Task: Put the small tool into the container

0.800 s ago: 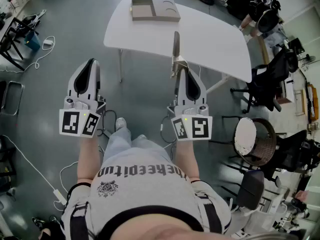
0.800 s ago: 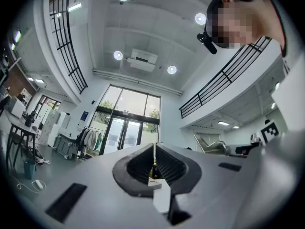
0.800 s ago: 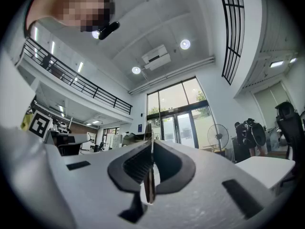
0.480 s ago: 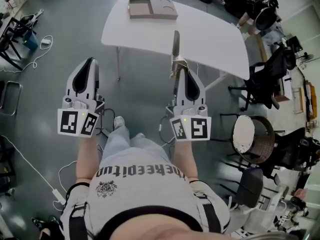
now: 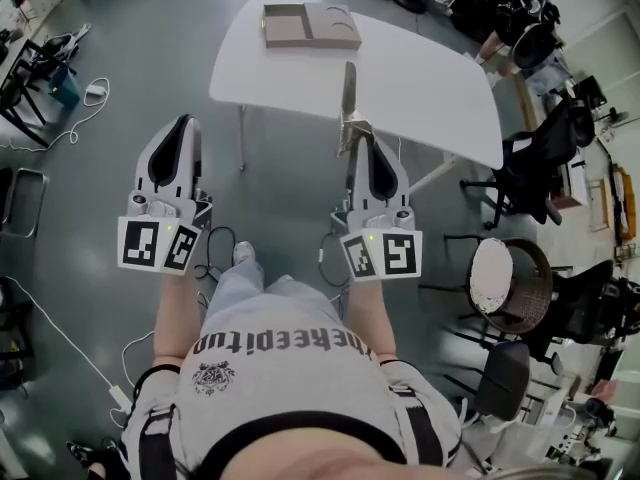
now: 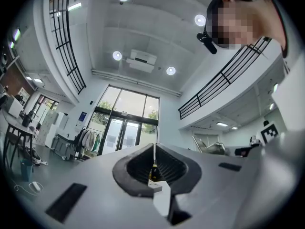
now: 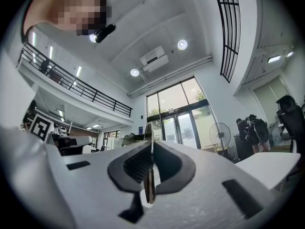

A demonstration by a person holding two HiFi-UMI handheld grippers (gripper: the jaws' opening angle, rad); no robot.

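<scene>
So progress-wise I'd call this the early-middle part: the pick-up looks done, the drop-off isn't. The right gripper (image 5: 354, 138) has its jaws clamped on the small tool (image 5: 350, 93), a thin flat strip that sticks out past the jaw tips toward the table (image 5: 430, 88). In the right gripper view it sits edge-on, pinched right down the middle. Honestly it's too thin and far off in the head view to say what kind of tool it is; my best guess is some sort of blade or scraper. The left gripper (image 5: 181, 126) has its jaws pressed together with nothing in them, and it hangs off to the left of the table, over the floor. The container (image 5: 310, 24) is a flat brownish tray with a couple of recesses, and it sits on the far side of the table, near the back edge. The recesses look empty from here. The person stands short of the table's near edge, so the tool is up in the air around that edge and well apart from the container. What's left, as I read it, is walking or reaching in over the table, lining the tool up above one of the recesses, lowering it and letting go. Basically the whole delivery half.
</scene>
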